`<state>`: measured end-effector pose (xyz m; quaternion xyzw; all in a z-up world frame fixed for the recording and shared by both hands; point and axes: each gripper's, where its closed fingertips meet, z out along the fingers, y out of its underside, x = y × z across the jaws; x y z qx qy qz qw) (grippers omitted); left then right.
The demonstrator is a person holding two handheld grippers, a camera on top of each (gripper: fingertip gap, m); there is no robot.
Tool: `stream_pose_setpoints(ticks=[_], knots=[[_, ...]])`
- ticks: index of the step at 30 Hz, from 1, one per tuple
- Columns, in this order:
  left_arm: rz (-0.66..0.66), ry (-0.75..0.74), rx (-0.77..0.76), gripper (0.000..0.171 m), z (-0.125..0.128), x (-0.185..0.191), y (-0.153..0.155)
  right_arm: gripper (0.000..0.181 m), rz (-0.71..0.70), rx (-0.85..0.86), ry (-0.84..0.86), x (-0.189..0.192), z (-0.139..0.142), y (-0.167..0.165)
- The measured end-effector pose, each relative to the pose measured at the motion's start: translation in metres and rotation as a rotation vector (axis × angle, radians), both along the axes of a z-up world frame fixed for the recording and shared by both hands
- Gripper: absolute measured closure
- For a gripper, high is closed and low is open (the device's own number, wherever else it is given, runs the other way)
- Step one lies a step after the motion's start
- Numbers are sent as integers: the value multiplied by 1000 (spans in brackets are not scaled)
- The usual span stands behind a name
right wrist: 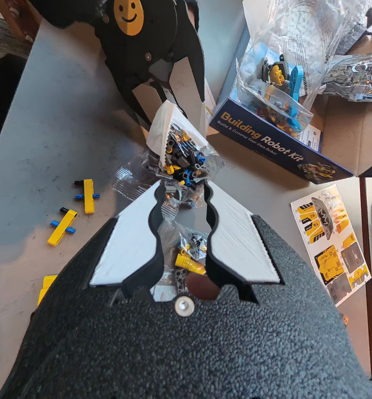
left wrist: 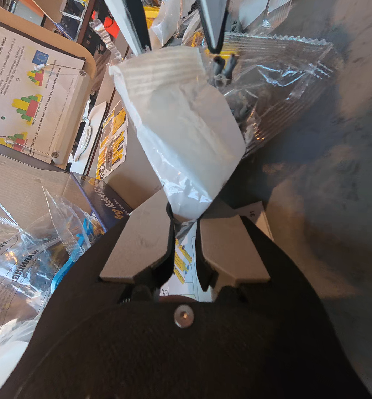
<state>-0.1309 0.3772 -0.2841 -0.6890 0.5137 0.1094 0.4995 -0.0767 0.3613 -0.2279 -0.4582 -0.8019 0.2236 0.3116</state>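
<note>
My left gripper (left wrist: 184, 213) is shut on the end of a plastic bag (left wrist: 180, 129), white on one side and clear on the other, and holds it up off the grey table (right wrist: 51, 108). In the right wrist view the bag (right wrist: 180, 155) is full of small grey, black, yellow and blue parts, and the left gripper (right wrist: 170, 112) pinches its white upper corner. My right gripper (right wrist: 184, 183) is open, with its white fingers on either side of the bag's lower end. It also shows at the top of the left wrist view (left wrist: 180, 49), straddling the bag.
Another parts bag (right wrist: 187, 254) lies under the right gripper. Two yellow beams with blue and black pins (right wrist: 87, 195) (right wrist: 61, 226) lie to the left. To the right are a dark blue kit box (right wrist: 267, 140), clear bags (right wrist: 278, 86), a cardboard box (right wrist: 353, 140) and a sticker sheet (right wrist: 329, 244). One gripper's finger ends stand about 9 centimeters off the other's.
</note>
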Motion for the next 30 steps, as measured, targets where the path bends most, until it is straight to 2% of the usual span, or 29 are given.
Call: stream_pose_setpoints(ticks=[7,14,18,23,26,30], knots=[[-11,31,5,161,-3,1,-1,145,4,16,12,12,11,10],[-14,9,-6,160,-2,1,-1,154,2,-25,36,15,17,15],[-19,29,-8,161,-4,2,-2,161,-4,-112,63,12,24,11],[-14,-7,-1,160,1,1,-1,161,-6,-198,5,11,11,6],[-11,-25,7,161,4,0,-1,161,-25,-151,-49,15,0,12],[-7,-7,6,160,1,0,0,161,-81,-200,-34,14,5,22]])
